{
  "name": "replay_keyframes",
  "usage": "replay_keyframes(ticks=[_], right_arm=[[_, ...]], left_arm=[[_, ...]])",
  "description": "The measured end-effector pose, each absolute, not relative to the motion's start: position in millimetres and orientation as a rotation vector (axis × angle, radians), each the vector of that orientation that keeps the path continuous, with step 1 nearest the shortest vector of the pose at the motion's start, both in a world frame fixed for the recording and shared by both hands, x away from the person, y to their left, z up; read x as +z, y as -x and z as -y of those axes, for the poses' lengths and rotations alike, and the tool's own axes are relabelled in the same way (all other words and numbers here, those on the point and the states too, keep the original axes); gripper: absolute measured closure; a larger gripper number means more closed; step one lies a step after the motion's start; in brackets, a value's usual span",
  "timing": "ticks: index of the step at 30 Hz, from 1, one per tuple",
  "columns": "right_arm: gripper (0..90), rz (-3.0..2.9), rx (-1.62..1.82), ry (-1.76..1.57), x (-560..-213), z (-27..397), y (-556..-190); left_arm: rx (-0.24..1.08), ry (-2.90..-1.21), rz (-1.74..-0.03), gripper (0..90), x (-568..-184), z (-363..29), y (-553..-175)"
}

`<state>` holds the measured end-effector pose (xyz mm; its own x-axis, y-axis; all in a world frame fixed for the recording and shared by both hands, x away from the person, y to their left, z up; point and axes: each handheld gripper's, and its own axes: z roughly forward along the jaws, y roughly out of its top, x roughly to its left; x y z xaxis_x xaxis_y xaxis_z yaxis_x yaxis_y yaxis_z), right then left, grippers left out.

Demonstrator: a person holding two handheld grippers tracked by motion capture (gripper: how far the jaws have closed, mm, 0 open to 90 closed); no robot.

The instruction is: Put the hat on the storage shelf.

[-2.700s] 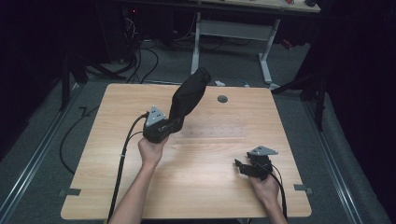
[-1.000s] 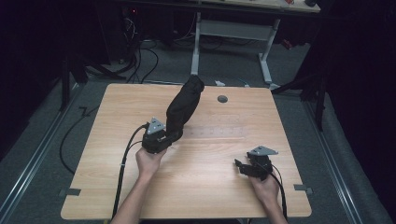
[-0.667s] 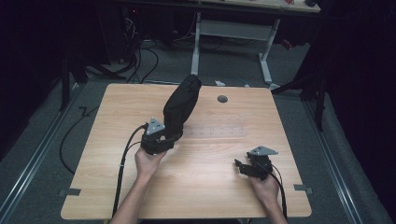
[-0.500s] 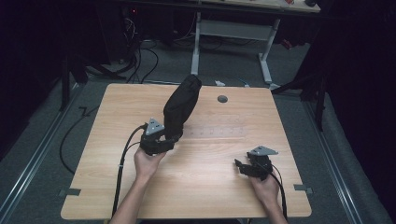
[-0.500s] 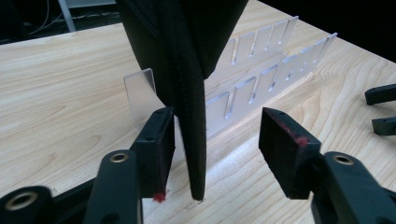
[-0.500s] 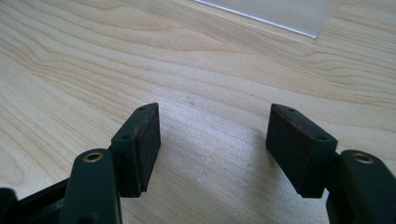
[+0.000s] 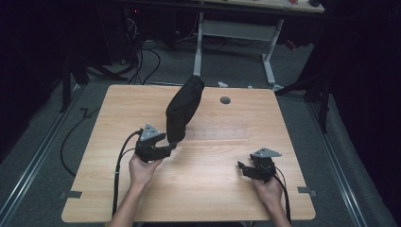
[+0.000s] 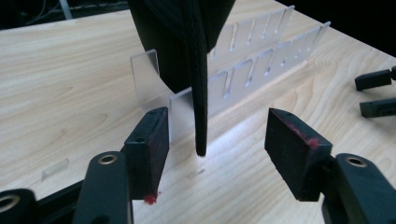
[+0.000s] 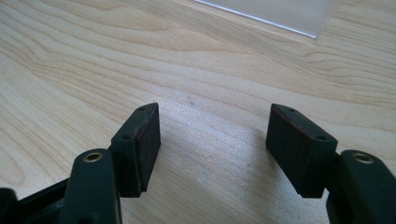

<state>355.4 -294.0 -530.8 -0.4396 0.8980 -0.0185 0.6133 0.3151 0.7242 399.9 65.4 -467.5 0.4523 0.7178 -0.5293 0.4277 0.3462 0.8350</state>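
Black pouch (image 8: 180, 42), that dark soft thing, is standing tall in the clear slotted rack (image 8: 261, 60) near the middle of the wooden table (image 7: 113, 118), its lower edge hanging just in front of my left gripper (image 8: 210, 144). From the high view the pouch (image 7: 184, 106) leans up and away from that gripper (image 7: 163, 146), rising toward the far side of the table. Looking along my left jaws, they stand wide apart with the thin seam of the pouch dangling between them, touching neither pad as far as I can make out. So nothing is gripping it; whether the rack alone bears it, I can't tell.

That's my worry. It looks top-heavy and floppy, and the rack is light clear plastic. If I nudge the seam sideways with a pad, I judge the pouch could slump over or drag the rack along the wood. Closing too low would pinch only the seam tip, and that might slip out.

Over on the near right, my right gripper (image 7: 257, 168) rests low by the table with my hand (image 7: 269, 189) behind it, jaws apart over bare wood (image 9: 210, 154), holding nothing. It's well apart from the rack, too far to steady anything if the pouch tips.
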Motion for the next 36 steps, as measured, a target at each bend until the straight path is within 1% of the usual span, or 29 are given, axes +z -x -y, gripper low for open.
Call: replay_keyframes(ticks=[22,36], right_arm=[[35.6,-2.166,0.915,-1.342,-530.8,293.9,-355.4],[35.7,-2.165,0.914,-1.343,-530.8,293.8,-355.4]], left_arm=[[0.215,-1.221,-1.210,37.8,-467.5,-94.9,-371.0],[0.215,-1.221,-1.243,37.2,-482.2,-102.6,-363.9]])
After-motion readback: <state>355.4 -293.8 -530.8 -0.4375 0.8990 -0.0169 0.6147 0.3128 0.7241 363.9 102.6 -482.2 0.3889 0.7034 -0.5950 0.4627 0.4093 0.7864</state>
